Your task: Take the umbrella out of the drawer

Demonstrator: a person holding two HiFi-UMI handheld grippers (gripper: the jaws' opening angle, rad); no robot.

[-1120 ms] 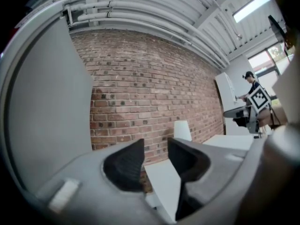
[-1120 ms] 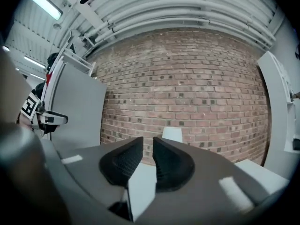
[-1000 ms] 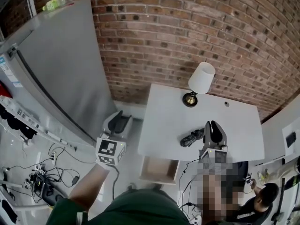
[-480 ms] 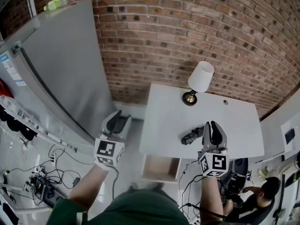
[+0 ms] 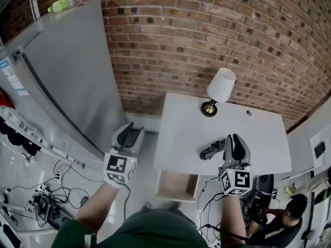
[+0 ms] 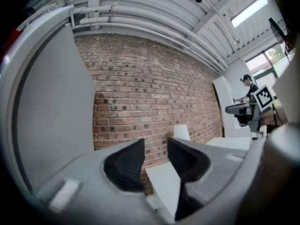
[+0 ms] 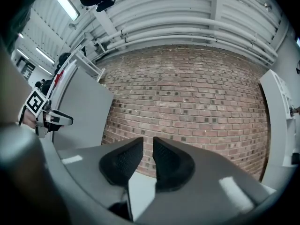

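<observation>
Umbrella [image 5: 212,150] is already out on top of the white table [image 5: 181,128]. It's a small black folded one, lying near the front edge. The drawer [image 5: 176,186] hangs open under the table's front, w/ the umbrella up above it on the tabletop. Right gripper [image 5: 234,138] sits over the tabletop just right of the umbrella, jaws pinched together w/ nothing in them. Can't tell if its side touches the umbrella tbh. Left gripper [image 5: 131,129] is off the table's left side, btw the table and the big grey fridge [image 5: 67,76], jaws spread apart and gripping nothing, pointing at the brick wall [image 5: 207,35]. Lamp [image 5: 221,87] w/ a white shade stands at the back of the table, well apart from the umbrella.
</observation>
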